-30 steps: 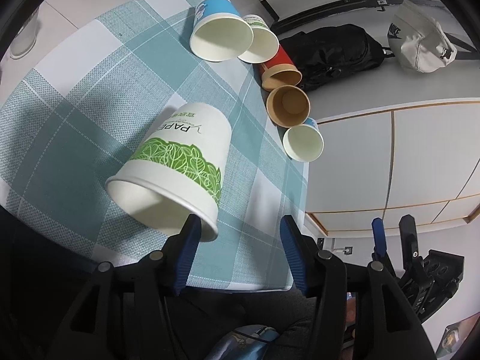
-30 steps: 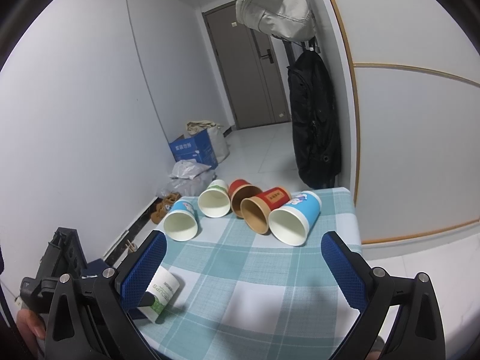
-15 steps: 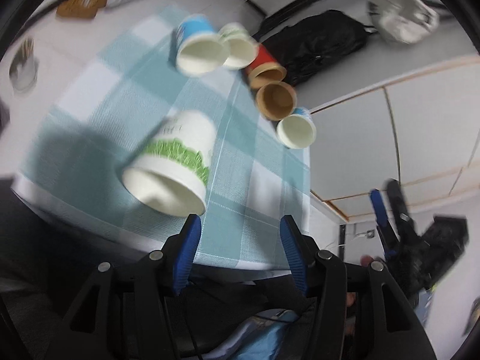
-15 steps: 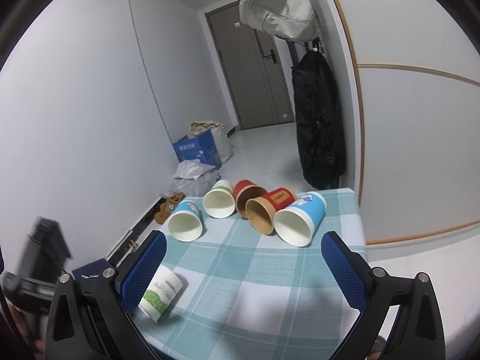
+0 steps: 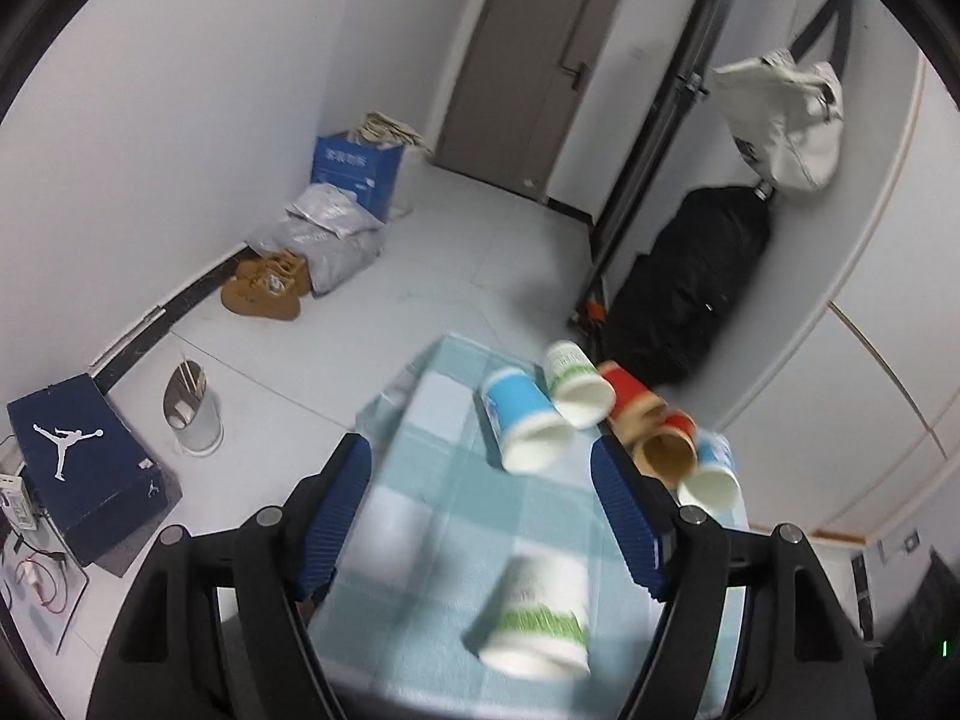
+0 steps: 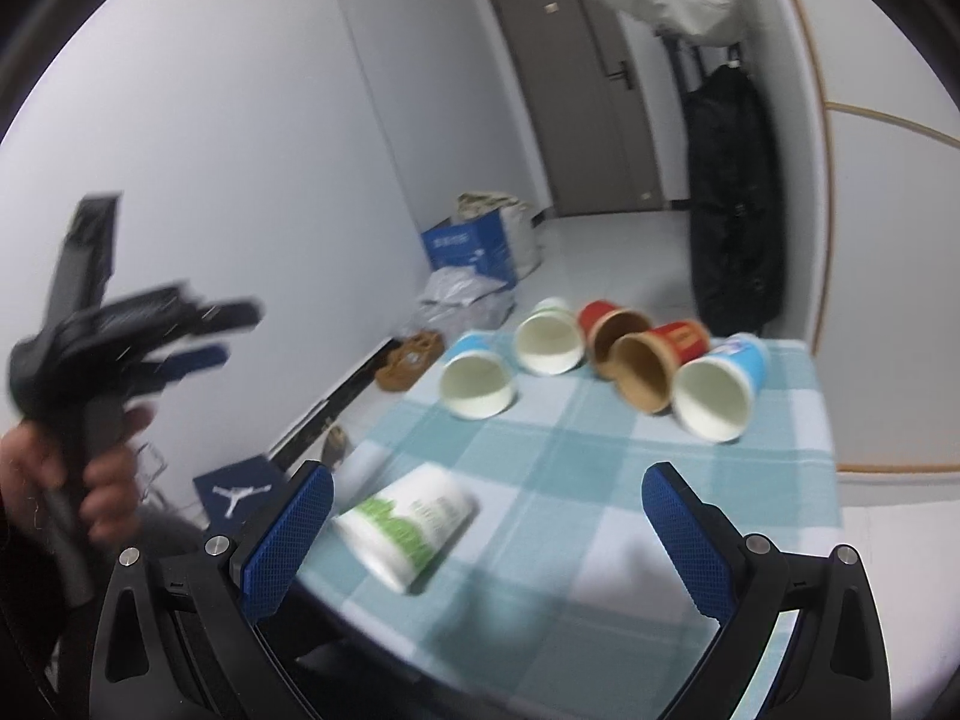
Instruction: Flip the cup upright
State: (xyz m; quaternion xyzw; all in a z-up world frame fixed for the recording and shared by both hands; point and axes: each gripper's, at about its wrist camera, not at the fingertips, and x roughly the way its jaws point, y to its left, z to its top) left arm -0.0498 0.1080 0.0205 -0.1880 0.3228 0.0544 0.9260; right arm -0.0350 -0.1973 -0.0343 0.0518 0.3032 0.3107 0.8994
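Checked tablecloth point(image 5: 420, 516), six cups lying on their sides.
Green-leaf cup point(image 5: 537, 621) lies free; left gripper point(image 5: 480, 516) and right gripper point(image 6: 486, 534) both gape, empty.

Left gripper point(image 5: 483, 516): jaws spread wide, nothing between the blue pads point(image 5: 336, 513), pitched forward and down. From the right wrist view I see the same left gripper point(image 6: 180, 333) raised off to my left, motion-blurred, with the person's left hand point(image 6: 90, 468) wrapped around its handle. Right gripper point(image 6: 487, 534): jaws also wide apart, empty, blue pads point(image 6: 288, 534) clear on both sides, aimed forward and slightly down. Neither gripper touches anything.
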